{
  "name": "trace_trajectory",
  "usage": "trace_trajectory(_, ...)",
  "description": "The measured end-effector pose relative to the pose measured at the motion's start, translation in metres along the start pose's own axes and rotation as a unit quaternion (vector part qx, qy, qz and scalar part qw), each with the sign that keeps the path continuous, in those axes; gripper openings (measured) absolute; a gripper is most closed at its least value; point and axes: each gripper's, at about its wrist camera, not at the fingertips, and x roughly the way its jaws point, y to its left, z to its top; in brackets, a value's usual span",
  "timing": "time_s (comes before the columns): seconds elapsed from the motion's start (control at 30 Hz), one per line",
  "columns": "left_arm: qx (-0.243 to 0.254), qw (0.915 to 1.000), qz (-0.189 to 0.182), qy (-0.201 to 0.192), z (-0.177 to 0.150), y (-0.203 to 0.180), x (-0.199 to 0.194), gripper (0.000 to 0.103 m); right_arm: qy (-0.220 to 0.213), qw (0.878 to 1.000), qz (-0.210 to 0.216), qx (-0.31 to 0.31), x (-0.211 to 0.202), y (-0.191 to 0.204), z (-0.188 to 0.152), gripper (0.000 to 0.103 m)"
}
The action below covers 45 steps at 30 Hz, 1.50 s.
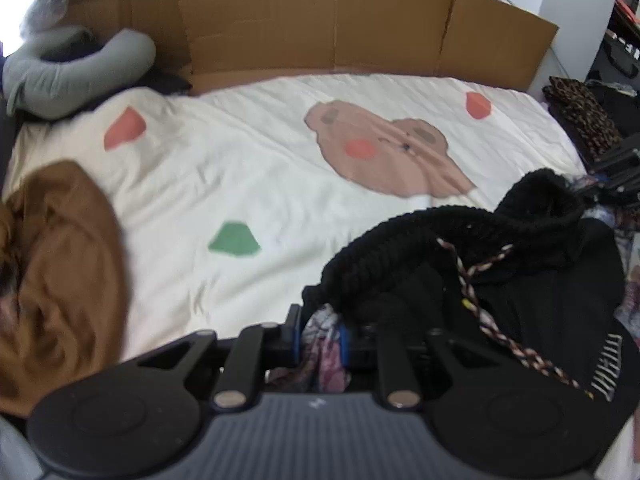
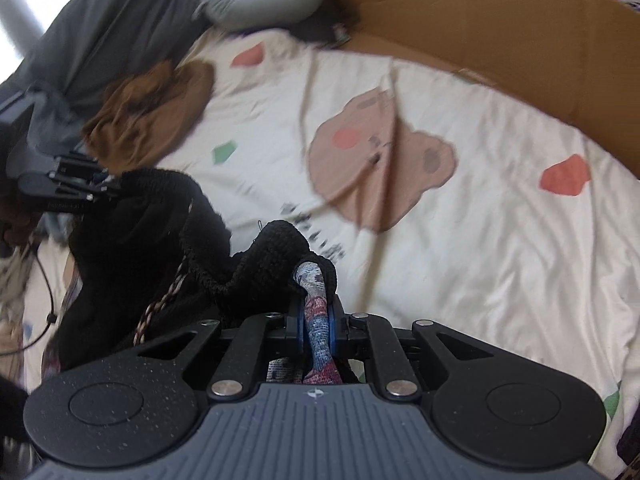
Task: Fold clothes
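Observation:
A black garment with a ribbed knit edge (image 1: 460,236) (image 2: 168,216), a braided drawstring (image 1: 480,268) and a patterned lining hangs bunched between both grippers above the bed. My left gripper (image 1: 320,334) is shut on its patterned lining and black edge. My right gripper (image 2: 316,328) is shut on a twisted strip of the same patterned fabric (image 2: 314,308). In the right wrist view the left gripper (image 2: 76,184) shows at the far left, holding the garment's other end. In the left wrist view the right gripper (image 1: 620,172) appears at the right edge.
A cream bedspread (image 1: 248,176) with a bear print covers the bed. A brown garment (image 1: 60,280) lies crumpled at its left. A grey neck pillow (image 1: 76,72) and cardboard panels (image 1: 320,24) line the far side. Dark and leopard-print clothes (image 1: 580,112) pile at right.

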Motion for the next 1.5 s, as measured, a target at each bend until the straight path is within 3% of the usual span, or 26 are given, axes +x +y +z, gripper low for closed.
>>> trace_trajectory(0.27, 0.026, 0.9989, 0.024, -0.030, 0.028, 0.002, 0.022, 0.019, -0.028, 0.999, -0.035, 0.030, 0.004, -0.016, 0.013, 0.009)
trace_trajectory(0.43, 0.027, 0.9994, 0.017, 0.010, 0.022, -0.004, 0.053, 0.028, -0.017, 0.997, -0.062, 0.046, 0.021, -0.031, 0.012, 0.009)
trace_trajectory(0.57, 0.014, 0.9994, 0.018, 0.024, 0.006, -0.004, 0.057, 0.028, 0.005, 0.996, -0.077, 0.045, 0.037, -0.037, 0.006, 0.009)
trace_trajectory(0.67, -0.005, 0.9994, 0.011, 0.034, -0.006, 0.000, 0.054, 0.027, 0.013, 0.996, -0.082, 0.041, 0.044, -0.039, 0.005, 0.009)
trace_trajectory(0.8, -0.030, 0.9989, 0.006, 0.036, -0.016, 0.004, 0.047, 0.017, 0.020, 0.996, -0.083, 0.037, 0.047, -0.039, 0.004, 0.010)
trace_trajectory(0.97, -0.045, 0.9972, -0.008, 0.060, -0.032, 0.003, 0.046, 0.015, 0.026, 0.995, -0.086, 0.037, 0.049, -0.041, 0.002, 0.010)
trace_trajectory(1.13, -0.054, 0.9963, -0.018, 0.065, -0.033, 0.008, 0.030, 0.019, 0.039, 0.995, -0.088, 0.037, 0.054, -0.044, -0.002, 0.010)
trace_trajectory(1.23, -0.058, 0.9961, -0.023, 0.062, -0.030, 0.011, 0.017, 0.031, 0.041, 0.995, -0.087, 0.039, 0.054, -0.045, -0.003, 0.011)
trace_trajectory(1.43, -0.054, 0.9980, -0.012, 0.031, -0.003, 0.025, -0.007, 0.031, 0.043, 0.995, -0.084, 0.039, 0.054, -0.046, -0.003, 0.014)
trace_trajectory(1.5, -0.048, 0.9985, -0.002, 0.026, 0.004, 0.031, -0.004, 0.031, 0.044, 0.995, -0.087, 0.038, 0.053, -0.048, -0.002, 0.019)
